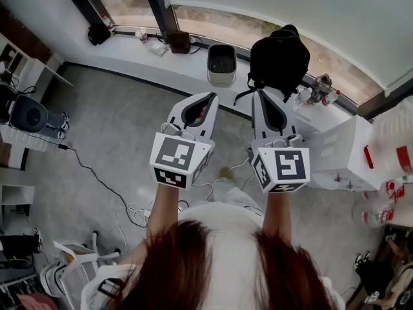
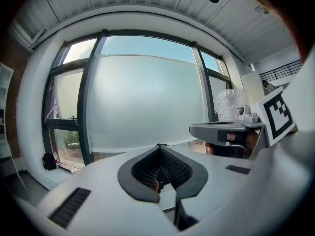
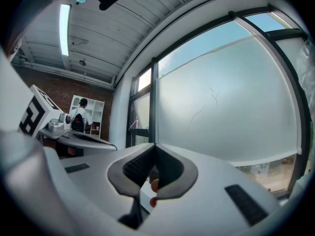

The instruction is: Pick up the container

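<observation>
Left gripper: It is held out in front of the person. Its jaws are shut tight, and nothing is held in them.

Right gripper: It is held out next to the left one. Its jaws are shut tight too, and nothing is held in them.

Container: A grey and white tub with an open top is seen on the window ledge. It is stood upright, just beside a black bag.

Which way: The container is found ahead of both sets of jaws, well apart from them. It sits almost between the two grippers, a little more to the left one's side.

Nearer hand: The left gripper is judged to be the nearer one.

Long side: From above the top looks almost square, so a long side cannot be picked out for sure.

Gripper views: Only the big window is shown ahead of the jaws. The container is not seen there.

Next move: Nothing is picked up yet. It is judged that the jaws must be opened wide, then moved forward and down to the rim.
</observation>
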A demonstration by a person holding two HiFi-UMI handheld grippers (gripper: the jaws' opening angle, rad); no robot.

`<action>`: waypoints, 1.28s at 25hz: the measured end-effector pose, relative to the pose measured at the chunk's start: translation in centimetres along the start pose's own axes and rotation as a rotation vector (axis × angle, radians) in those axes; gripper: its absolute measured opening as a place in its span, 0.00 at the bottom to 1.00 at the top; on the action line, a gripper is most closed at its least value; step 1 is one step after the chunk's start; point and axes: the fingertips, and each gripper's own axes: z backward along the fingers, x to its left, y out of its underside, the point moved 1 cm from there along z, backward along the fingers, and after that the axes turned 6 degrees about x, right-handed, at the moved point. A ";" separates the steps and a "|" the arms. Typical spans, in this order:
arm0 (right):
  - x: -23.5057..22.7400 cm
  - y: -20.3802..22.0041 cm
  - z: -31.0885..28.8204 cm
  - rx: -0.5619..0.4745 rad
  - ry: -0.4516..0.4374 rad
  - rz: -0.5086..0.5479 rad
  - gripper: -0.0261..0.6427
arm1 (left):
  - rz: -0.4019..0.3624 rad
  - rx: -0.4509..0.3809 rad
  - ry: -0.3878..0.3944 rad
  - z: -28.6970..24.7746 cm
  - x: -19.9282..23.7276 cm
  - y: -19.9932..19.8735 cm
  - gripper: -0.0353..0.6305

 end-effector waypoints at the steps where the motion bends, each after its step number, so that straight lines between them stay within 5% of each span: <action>1: -0.6 0.0 -0.8 0.001 0.000 0.001 0.08 | 0.003 0.000 -0.004 -0.8 0.4 -0.2 0.08; 19: -6.5 1.5 -9.5 -0.010 -0.059 -0.018 0.08 | 0.057 0.006 -0.173 -7.9 6.2 -0.4 0.08; 32: -7.7 3.2 -13.8 0.012 -0.035 0.002 0.08 | 0.054 0.038 -0.181 -11.4 9.4 0.8 0.08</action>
